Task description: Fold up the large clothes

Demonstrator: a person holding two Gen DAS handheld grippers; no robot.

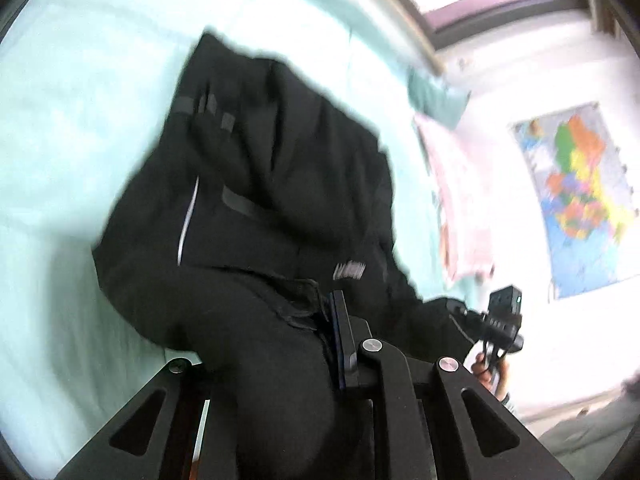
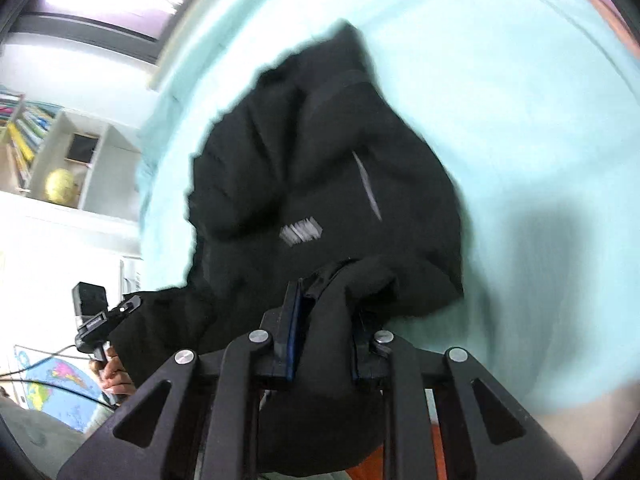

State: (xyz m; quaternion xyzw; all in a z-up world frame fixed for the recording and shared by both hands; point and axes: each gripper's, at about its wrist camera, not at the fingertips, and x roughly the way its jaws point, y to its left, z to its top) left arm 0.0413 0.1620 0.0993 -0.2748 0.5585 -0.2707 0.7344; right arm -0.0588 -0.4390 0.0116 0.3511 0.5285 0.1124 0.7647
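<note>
A large black jacket (image 1: 260, 184) with a thin white stripe and a small white logo hangs over the pale green bed sheet (image 1: 72, 128). My left gripper (image 1: 280, 344) is shut on a bunched edge of the jacket; only its right finger (image 1: 342, 340) shows, the left one is buried in cloth. My right gripper (image 2: 324, 344) is shut on another bunched edge of the same jacket (image 2: 320, 168), cloth filling the gap between its fingers. Each view shows the other gripper at the side: the right one (image 1: 500, 320) and the left one (image 2: 96, 316), both in a hand. Both views are motion-blurred.
The green sheet (image 2: 520, 120) covers the bed under the jacket. A pink pillow (image 1: 456, 200) and a green one (image 1: 432, 92) lie at the bed's end. A coloured map (image 1: 580, 192) hangs on the white wall. A white shelf with a yellow globe (image 2: 60, 186) stands nearby.
</note>
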